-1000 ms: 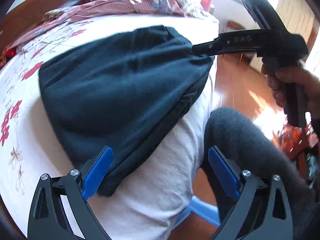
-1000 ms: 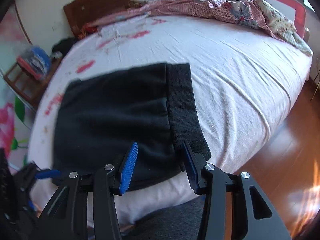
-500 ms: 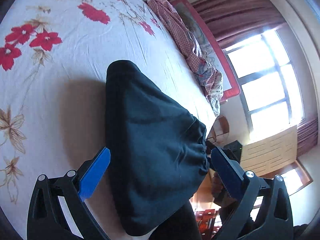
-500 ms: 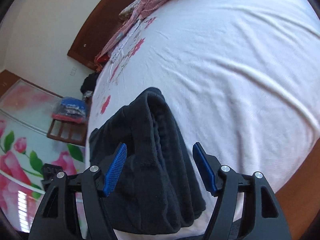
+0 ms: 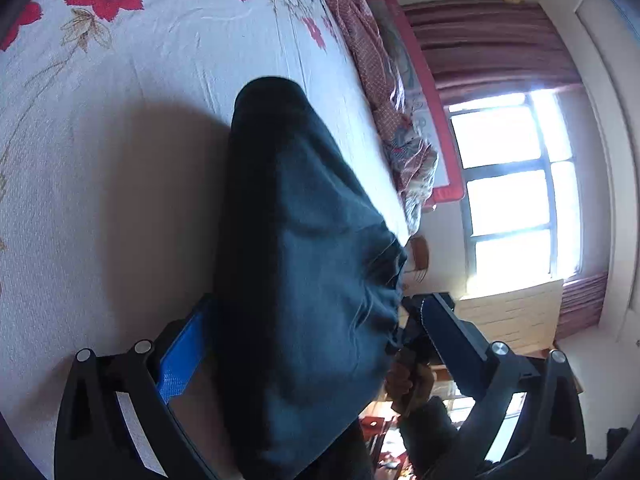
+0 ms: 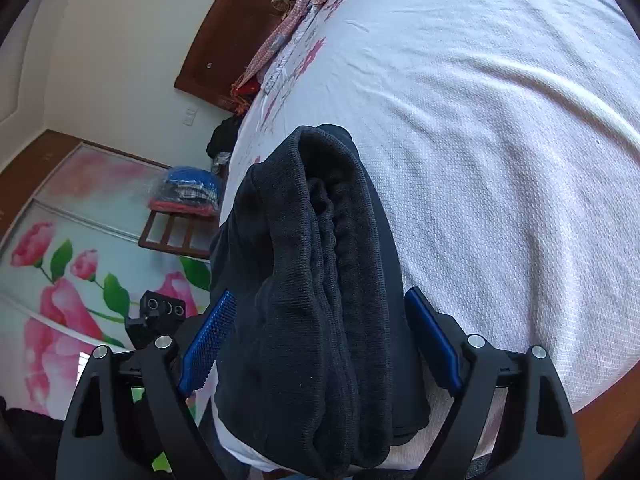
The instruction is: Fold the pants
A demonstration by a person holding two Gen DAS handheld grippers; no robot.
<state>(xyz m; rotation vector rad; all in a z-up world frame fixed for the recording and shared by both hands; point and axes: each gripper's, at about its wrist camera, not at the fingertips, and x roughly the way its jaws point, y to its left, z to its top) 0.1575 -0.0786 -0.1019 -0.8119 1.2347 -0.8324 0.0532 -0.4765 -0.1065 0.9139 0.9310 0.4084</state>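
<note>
The folded dark pants [image 5: 304,264] lie as a thick bundle near the bed's near edge, on the white flowered sheet [image 5: 120,128]. My left gripper [image 5: 316,352] is open, its blue-padded jaws straddling one end of the bundle. My right gripper [image 6: 320,344] is open too, its jaws on either side of the other end, where the ribbed layered edges of the pants [image 6: 320,264] show. Neither pair of pads visibly pinches the cloth. The right gripper's body and the hand holding it show in the left wrist view [image 5: 412,384].
A rumpled pink checked blanket [image 5: 384,92] lies along the far side of the bed, by a red rail. A wooden headboard [image 6: 224,48] and a shelf with bagged clothes [image 6: 184,200] stand beyond. A window [image 5: 516,184] is at right.
Both grippers have turned on their sides and moved in over the ends of the pants. The bundle now fills the gap between each pair of jaws more than half a second ago.
</note>
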